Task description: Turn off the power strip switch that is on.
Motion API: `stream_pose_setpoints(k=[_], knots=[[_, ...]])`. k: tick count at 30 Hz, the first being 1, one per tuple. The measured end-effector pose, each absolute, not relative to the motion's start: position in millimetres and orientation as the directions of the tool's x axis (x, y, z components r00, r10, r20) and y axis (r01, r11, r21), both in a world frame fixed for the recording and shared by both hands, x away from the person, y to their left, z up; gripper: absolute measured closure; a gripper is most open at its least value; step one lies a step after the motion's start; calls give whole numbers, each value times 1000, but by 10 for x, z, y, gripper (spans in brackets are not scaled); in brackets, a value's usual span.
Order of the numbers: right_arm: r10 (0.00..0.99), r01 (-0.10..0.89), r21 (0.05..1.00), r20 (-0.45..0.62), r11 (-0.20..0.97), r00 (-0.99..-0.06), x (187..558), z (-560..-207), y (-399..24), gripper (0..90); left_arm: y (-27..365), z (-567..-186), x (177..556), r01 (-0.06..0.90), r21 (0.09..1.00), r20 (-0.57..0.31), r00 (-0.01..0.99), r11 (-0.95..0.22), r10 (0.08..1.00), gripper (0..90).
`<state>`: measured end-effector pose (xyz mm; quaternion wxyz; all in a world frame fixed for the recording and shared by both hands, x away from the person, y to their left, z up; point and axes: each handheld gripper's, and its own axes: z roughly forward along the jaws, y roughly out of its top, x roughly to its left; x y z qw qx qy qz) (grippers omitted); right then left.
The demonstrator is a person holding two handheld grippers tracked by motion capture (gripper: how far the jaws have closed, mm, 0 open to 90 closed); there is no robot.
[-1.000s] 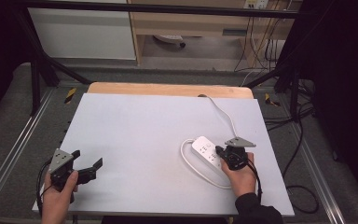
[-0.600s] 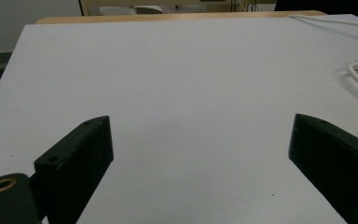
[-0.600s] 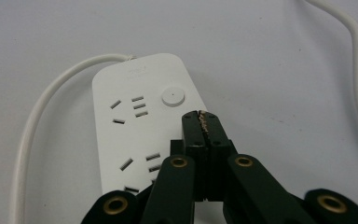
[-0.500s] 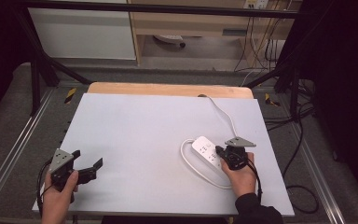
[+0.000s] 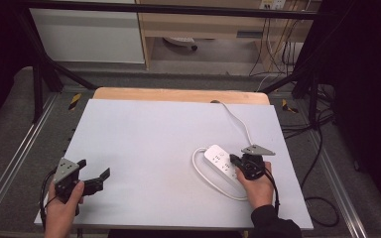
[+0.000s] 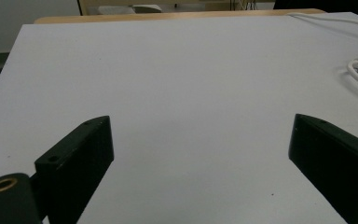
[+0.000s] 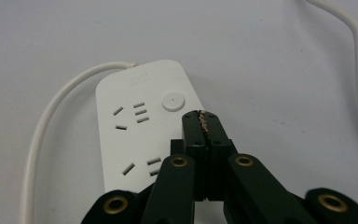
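Power strip (image 7: 142, 126) lying on surface (image 5: 158, 139) directly beneath clenched right tongs (image 7: 200, 116), unmoved since before; near end hidden under them. Left tongs (image 6: 200, 154) released, well apart, likewise unmoved. Cable (image 7: 51, 121) cut off.

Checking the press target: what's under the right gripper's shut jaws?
The white power strip lies under the right gripper, whose shut tips sit just below its round button. The strip's near end and lower sockets are covered by the jaws, so contact can't be confirmed.
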<state>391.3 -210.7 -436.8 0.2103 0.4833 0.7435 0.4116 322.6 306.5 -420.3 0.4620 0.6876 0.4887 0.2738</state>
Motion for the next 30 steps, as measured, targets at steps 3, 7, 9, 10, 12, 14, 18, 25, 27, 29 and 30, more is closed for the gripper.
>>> stream_pose_setpoints(k=[3,7,9,10,12,14,18,25,27,29,30], knots=[[890,548,816,96,186,-445,3915,-4366,-2122,900,3068,-4202,3225,421,902,-74,373,-98,925,63],[888,547,817,100,184,-448,3913,-4365,-2120,879,3063,-4204,3227,421,902,-77,374,-96,924,63],[890,545,819,99,182,-446,3910,-4357,-2118,881,3060,-4205,3228,421,902,-76,375,-97,924,63],[889,538,822,94,185,-448,3912,-4352,-2118,881,3060,-4206,3228,422,901,-76,375,-97,924,63],[889,532,827,93,181,-448,3911,-4339,-2112,876,3059,-4207,3229,423,901,-75,374,-98,924,63],[888,527,831,92,180,-449,3904,-4321,-2100,863,3059,-4207,3228,424,900,-74,375,-99,924,63],[886,512,839,86,182,-455,3895,-4291,-2085,820,3059,-4209,3227,425,900,-74,373,-99,925,63],[886,484,860,90,161,-455,3890,-4237,-2105,714,3061,-4213,3232,428,899,-80,374,-95,924,63],[888,475,867,92,150,-450,3892,-4219,-2118,672,3061,-4212,3233,428,899,-84,374,-91,924,64],[887,463,876,104,132,-450,3891,-4190,-2140,637,3064,-4212,3229,430,898,-83,375,-94,923,63],[887,458,880,104,129,-450,3889,-4175,-2153,615,3066,-4213,3229,431,897,-81,376,-96,923,63]])
